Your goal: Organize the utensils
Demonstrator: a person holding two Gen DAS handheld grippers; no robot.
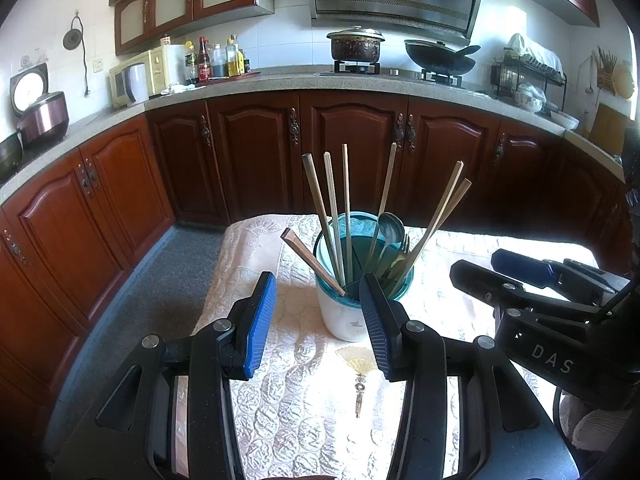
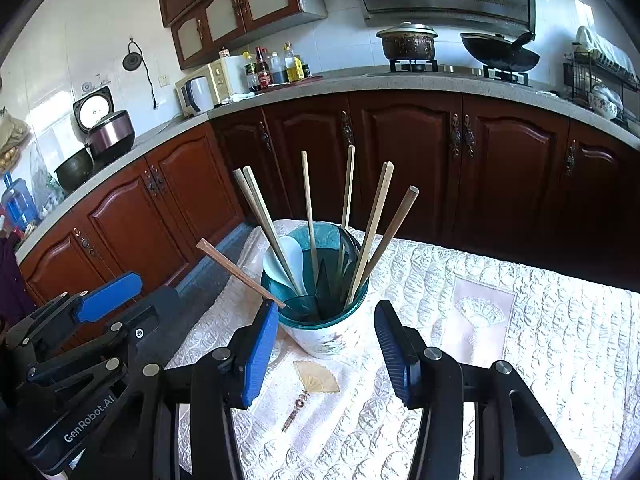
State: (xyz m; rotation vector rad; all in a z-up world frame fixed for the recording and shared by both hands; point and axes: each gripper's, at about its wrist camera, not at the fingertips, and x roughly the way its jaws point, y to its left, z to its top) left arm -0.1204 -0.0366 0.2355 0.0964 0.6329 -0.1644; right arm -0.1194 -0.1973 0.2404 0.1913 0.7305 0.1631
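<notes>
A white utensil holder with a teal divided insert stands on the quilted table cover. Several wooden chopsticks lean out of it. A metal spoon and a fork sit in one section; a white spoon shows in the right wrist view. My left gripper is open just in front of the holder, nothing between its blue pads. My right gripper is open too, its fingers on either side of the holder's near base without touching it.
The quilted cream cloth covers the table and carries a fan-shaped charm. Dark wooden cabinets and a stone counter with a pot, a wok, bottles and a microwave run behind. Floor lies to the left.
</notes>
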